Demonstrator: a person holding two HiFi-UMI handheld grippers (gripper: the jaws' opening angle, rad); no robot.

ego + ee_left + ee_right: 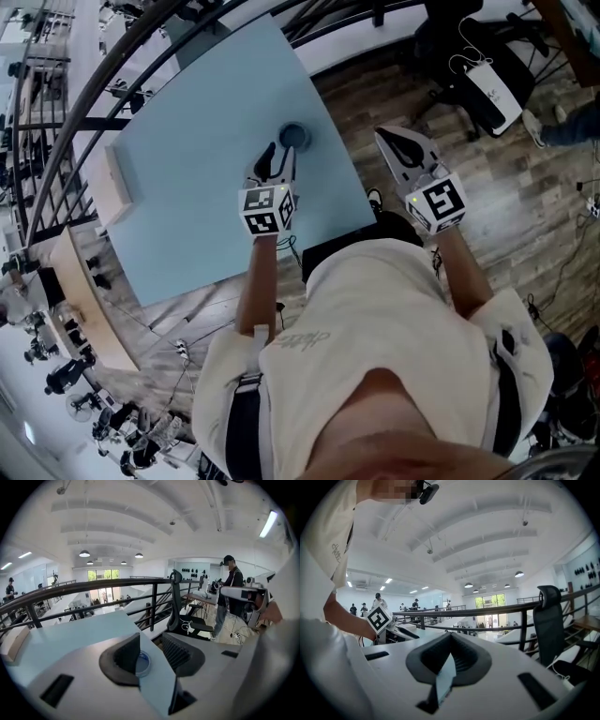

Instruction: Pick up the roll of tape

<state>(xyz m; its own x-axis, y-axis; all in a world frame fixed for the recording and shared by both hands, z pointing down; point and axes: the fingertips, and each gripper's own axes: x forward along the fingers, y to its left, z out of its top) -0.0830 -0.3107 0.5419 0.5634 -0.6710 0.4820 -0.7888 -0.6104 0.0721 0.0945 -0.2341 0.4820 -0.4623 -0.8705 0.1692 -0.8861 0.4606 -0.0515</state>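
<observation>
The roll of tape [293, 137] is a small dark ring lying flat on the light blue table [206, 122], near its right side. My left gripper [281, 153] is just short of it with its jaws open and pointed at it. In the left gripper view the tape [143, 663] shows low between the open jaws of that gripper [150, 641], with nothing held. My right gripper [389, 141] hovers past the table's right edge, over the wooden floor. Its jaws meet at the tip in the right gripper view [451, 637] and hold nothing.
A pale wooden block [117, 183] lies at the table's left edge. A dark curved railing [112, 75] runs along the far side. A black office chair [469, 66] stands on the floor to the right, and a person [229, 592] stands beyond it.
</observation>
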